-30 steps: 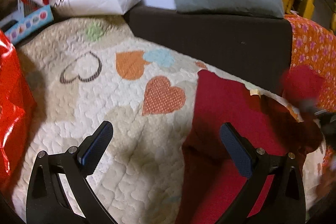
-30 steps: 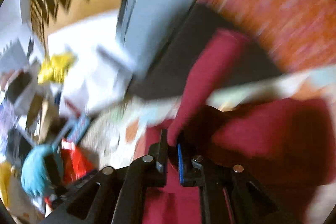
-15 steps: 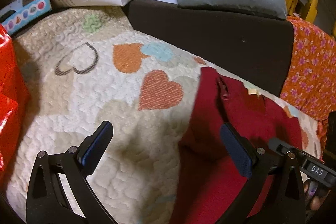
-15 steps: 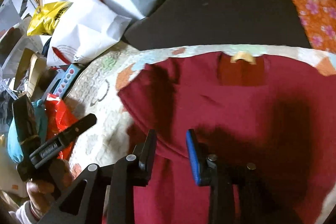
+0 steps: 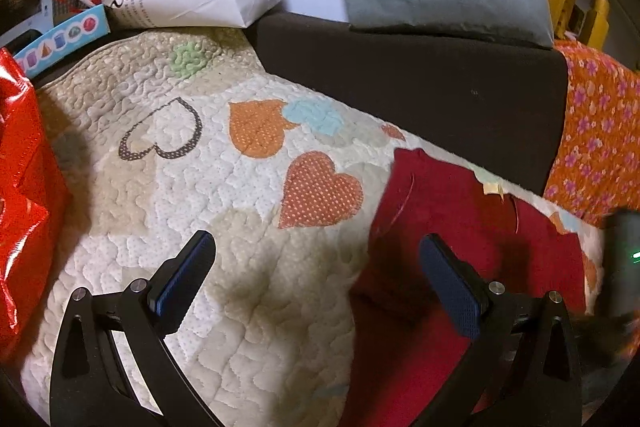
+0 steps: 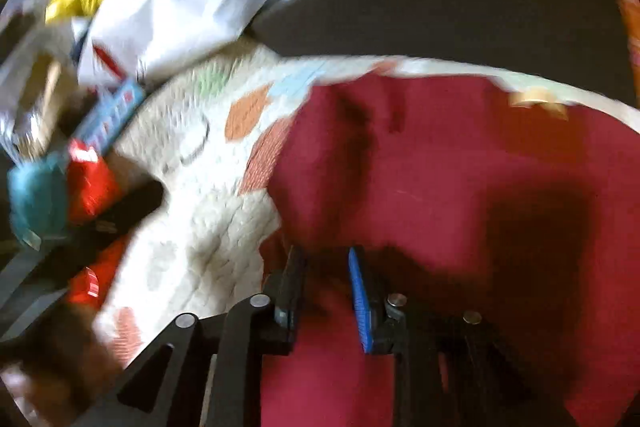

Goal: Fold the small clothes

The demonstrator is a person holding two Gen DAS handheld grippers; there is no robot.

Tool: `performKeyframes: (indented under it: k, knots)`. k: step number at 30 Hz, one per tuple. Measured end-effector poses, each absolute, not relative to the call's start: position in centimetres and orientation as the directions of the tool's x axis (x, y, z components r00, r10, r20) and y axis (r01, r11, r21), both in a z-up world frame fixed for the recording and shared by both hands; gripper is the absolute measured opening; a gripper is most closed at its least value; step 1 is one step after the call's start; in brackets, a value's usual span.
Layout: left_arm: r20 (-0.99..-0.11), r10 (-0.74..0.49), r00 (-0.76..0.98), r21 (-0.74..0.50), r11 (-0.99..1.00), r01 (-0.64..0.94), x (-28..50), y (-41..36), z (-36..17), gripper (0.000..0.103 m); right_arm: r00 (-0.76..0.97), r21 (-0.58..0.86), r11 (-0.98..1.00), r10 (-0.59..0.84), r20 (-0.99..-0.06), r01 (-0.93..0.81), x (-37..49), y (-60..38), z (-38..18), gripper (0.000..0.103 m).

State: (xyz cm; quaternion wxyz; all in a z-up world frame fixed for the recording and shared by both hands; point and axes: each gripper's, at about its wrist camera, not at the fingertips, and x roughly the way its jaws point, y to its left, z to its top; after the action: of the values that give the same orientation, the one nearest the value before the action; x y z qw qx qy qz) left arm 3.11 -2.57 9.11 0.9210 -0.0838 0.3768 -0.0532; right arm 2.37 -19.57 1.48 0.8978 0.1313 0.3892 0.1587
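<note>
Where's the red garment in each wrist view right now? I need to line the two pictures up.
Left wrist: the red garment fills the lower right, lying on the heart quilt, under the right-hand finger.
Right wrist: red garment fills centre and right, past the open right gripper; picture blurred.
Shared landmark: the tan neck label at the garment's far edge.

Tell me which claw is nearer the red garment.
Right. The right claw hangs open directly over the red garment, fingers over its left edge. The left claw is open mostly over the quilt, only its right finger over the cloth.
</note>
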Motion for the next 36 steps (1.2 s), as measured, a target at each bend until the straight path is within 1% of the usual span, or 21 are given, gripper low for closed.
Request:
performKeyframes:
  k: [2,3,4,6,7,10,11,12,13,15,16,17,19,20,22,24,27,29,31,33,36]
  knots:
    - [-0.694,-0.165,0.701,-0.19,0.981,0.043,3.3,-3.1,8.7,0.102,0.712,0.31,0.946,0.278,-0.644,-0.089,-0.4,-24.2,3.2,0.024]
    - [-0.698,-0.169,0.696,-0.191,0.98,0.047,3.5,-3.4,8.5,0.102,0.735,0.292,0.956,0.226,-0.639,-0.04,-1.3,-26.2,3.7,0.03]
    - [-0.702,-0.179,0.69,-0.194,0.979,0.057,3.8,-3.8,8.3,0.102,0.758,0.269,0.963,0.152,-0.635,0.033,-2.4,-28.7,4.2,0.043]
    - [-0.705,-0.183,0.685,-0.182,0.98,0.075,4.4,-4.8,7.9,0.102,0.771,0.246,0.952,0.017,-0.637,0.182,-3.5,-33.5,4.3,0.061]
    - [-0.712,-0.177,0.679,-0.164,0.983,0.085,4.9,-5.3,7.6,0.102,0.762,0.246,0.939,-0.023,-0.647,0.238,-3.6,-35.4,4.0,0.064]
    - [-0.739,-0.16,0.655,-0.133,0.987,0.092,6.1,-6.4,6.4,0.102,0.686,0.283,0.901,-0.022,-0.727,0.329,-2.0,-39.5,1.2,0.063]
    - [-0.75,-0.153,0.643,-0.126,0.988,0.088,6.6,-6.6,5.8,0.102,0.659,0.327,0.887,0.035,-0.751,0.326,-1.1,-40.3,-0.2,0.058]
    - [-0.761,-0.149,0.632,-0.122,0.989,0.087,6.9,-6.7,5.3,0.102,0.64,0.383,0.869,0.105,-0.761,0.314,-0.6,-40.9,-1.5,0.048]
    - [-0.771,-0.148,0.62,-0.119,0.989,0.087,7.4,-6.9,4.9,0.102,0.642,0.404,0.854,0.114,-0.759,0.327,-0.7,-41.6,-2.2,0.036]
    - [-0.778,-0.135,0.614,-0.103,0.991,0.088,8.0,-7.2,4.2,0.102,0.689,0.395,0.868,0.088,-0.719,0.301,-1.6,-42.3,-1.4,0.025]
    - [-0.78,-0.12,0.614,-0.086,0.993,0.086,8.2,-7.3,4.0,0.102,0.716,0.379,0.88,0.066,-0.695,0.287,-2.1,-42.4,-0.6,0.021]
    - [-0.786,-0.103,0.609,-0.066,0.994,0.083,8.7,-7.5,3.5,0.102,0.733,0.335,0.892,0.007,-0.681,0.303,-2.5,-42.7,-0.1,0.021]
    - [-0.797,-0.112,0.594,-0.071,0.993,0.091,9.4,-7.7,2.8,0.103,0.708,0.244,0.892,-0.111,-0.697,0.38,-2.1,-43.5,-0.5,0.019]
    - [-0.802,-0.111,0.587,-0.074,0.993,0.087,9.7,-7.8,2.4,0.103,0.69,0.246,0.885,-0.109,-0.716,0.395,-1.5,-44.1,-1.5,0.019]
    - [-0.803,-0.112,0.586,-0.079,0.993,0.083,9.9,-7.8,2.4,0.103,0.703,0.282,0.877,-0.086,-0.706,0.39,-1.7,-44.3,-1.6,0.02]
    - [-0.8,-0.108,0.591,-0.072,0.994,0.084,10.0,-7.8,2.6,0.102,0.718,0.326,0.869,-0.048,-0.694,0.373,-2.9,-44.5,-0.2,0.022]
    - [-0.777,-0.079,0.624,-0.05,0.997,0.064,9.7,-7.3,3.7,0.102,0.751,0.354,0.865,-0.037,-0.66,0.354,-5.1,-43.8,2.0,0.027]
    - [-0.747,-0.085,0.66,-0.062,0.996,0.058,9.3,-7.1,4.4,0.102,0.76,0.344,0.889,-0.005,-0.65,0.3,-5.8,-42.2,3.2,0.027]
    - [-0.744,-0.093,0.662,-0.058,0.995,0.075,9.5,-7.3,4.2,0.102,0.763,0.317,0.922,0.038,-0.645,0.222,-5.6,-40.3,4.0,0.027]
    - [-0.775,-0.071,0.627,-0.026,0.996,0.081,10.1,-7.9,3.0,0.102,0.745,0.269,0.942,0.032,-0.667,0.2,-4.8,-39.0,3.2,0.027]
    - [-0.795,-0.09,0.6,-0.045,0.995,0.091,10.5,-7.8,1.5,0.103,0.64,0.196,0.947,-0.014,-0.768,0.256,-2.2,-38.9,-0.3,0.028]
